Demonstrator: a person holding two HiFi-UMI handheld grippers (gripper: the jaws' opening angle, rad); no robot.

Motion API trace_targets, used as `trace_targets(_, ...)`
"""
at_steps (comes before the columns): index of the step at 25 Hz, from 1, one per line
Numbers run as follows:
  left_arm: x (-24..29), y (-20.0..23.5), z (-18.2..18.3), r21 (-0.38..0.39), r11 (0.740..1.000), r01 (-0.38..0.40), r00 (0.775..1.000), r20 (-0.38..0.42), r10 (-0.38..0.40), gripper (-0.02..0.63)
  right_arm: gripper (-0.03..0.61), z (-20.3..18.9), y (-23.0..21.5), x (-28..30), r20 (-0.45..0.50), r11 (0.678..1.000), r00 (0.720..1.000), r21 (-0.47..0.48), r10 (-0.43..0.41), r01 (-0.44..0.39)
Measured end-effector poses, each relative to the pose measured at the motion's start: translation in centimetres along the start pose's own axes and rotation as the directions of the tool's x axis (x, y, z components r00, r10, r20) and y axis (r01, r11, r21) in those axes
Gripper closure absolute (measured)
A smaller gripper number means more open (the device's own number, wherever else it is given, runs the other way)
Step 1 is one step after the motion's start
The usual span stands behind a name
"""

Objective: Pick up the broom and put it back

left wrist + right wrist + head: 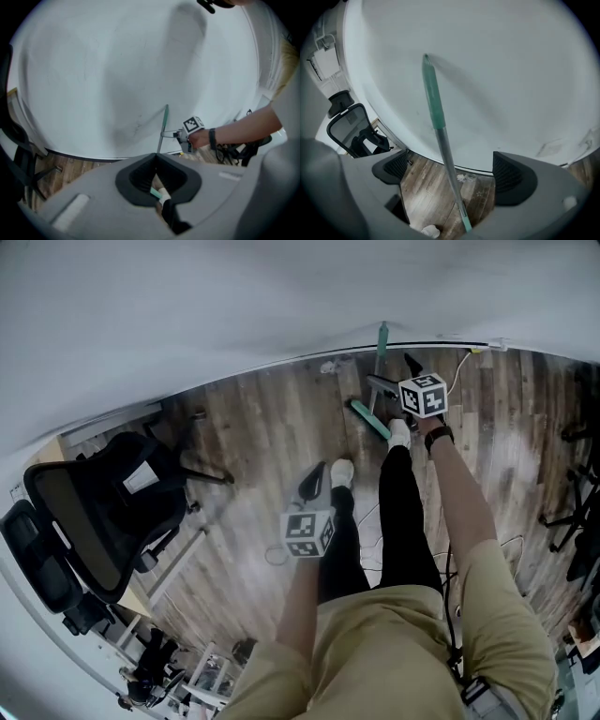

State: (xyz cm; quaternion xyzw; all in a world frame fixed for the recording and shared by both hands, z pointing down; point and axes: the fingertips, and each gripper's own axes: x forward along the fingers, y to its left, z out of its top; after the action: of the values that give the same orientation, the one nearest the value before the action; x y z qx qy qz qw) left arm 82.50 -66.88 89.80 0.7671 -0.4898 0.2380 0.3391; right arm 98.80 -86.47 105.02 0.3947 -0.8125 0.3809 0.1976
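Two jaws of the right gripper (pixel 452 172) stand as wide apart as they go, with the broom's grey metal handle with a green grip (pixel 440 136) running up between them and touching neither pad. The broom leans nearly upright against the white wall (pixel 511 70), its teal head (pixel 370 418) down on the wooden plank floor (pixel 262 437) just beside the person's forward foot. We judge the putting back to be at its last step: the broom rests on wall and floor alone, and nothing grips it.

What the next move calls for, we think, is drawing the right gripper straight back off the handle without nudging it, since a lean this steep could slide sideways.

Our right arm reaches out full length toward the wall, its gripper (pixel 394 373) slanting downward. Our left arm hangs bent and low by the legs, and the left gripper (pixel 157 164) has its jaws together on nothing, pointing down at the floor.
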Motion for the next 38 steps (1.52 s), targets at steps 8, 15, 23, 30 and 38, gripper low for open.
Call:
trace_targets(8, -5.3, -4.1, 11.5, 0.021, 0.995, 0.102, 0.985, 0.139, -0.104, 0.612, 0.312, 7.8, 7.6, -19.7, 0.207, 0.975, 0.955, 0.112, -0.212, 0.192)
trace_targets(15, -12.4, -9.7, 24.0, 0.146, 0.98, 0.136, 0.93, 0.323, -0.177, 0.612, 0.574, 18.6, 19.2, -32.0, 0.406, 0.979, 0.897, -0.02, -0.176, 0.201)
trace_targets(23, -19.1, -14.6, 34.1, 0.284, 0.953, 0.109, 0.843, 0.481, -0.24, 0.612, 0.574, 26.5, 28.0, -40.5, 0.576, 0.935, 0.813, -0.234, -0.088, 0.266)
trace_targets(30, -21.6, -18.5, 37.2, 0.299, 0.954, -0.001, 0.738, 0.644, -0.2, 0.612, 0.574, 28.6, 29.0, -43.9, 0.654, 0.911, 0.753, -0.259, -0.079, 0.32)
trace_targets(38, -18.7, -20.4, 36.8, 0.278, 0.96, -0.032, 0.754, 0.638, -0.16, 0.612, 0.574, 30.8, 28.5, -44.1, 0.646, 0.887, 0.763, -0.368, 0.03, 0.278)
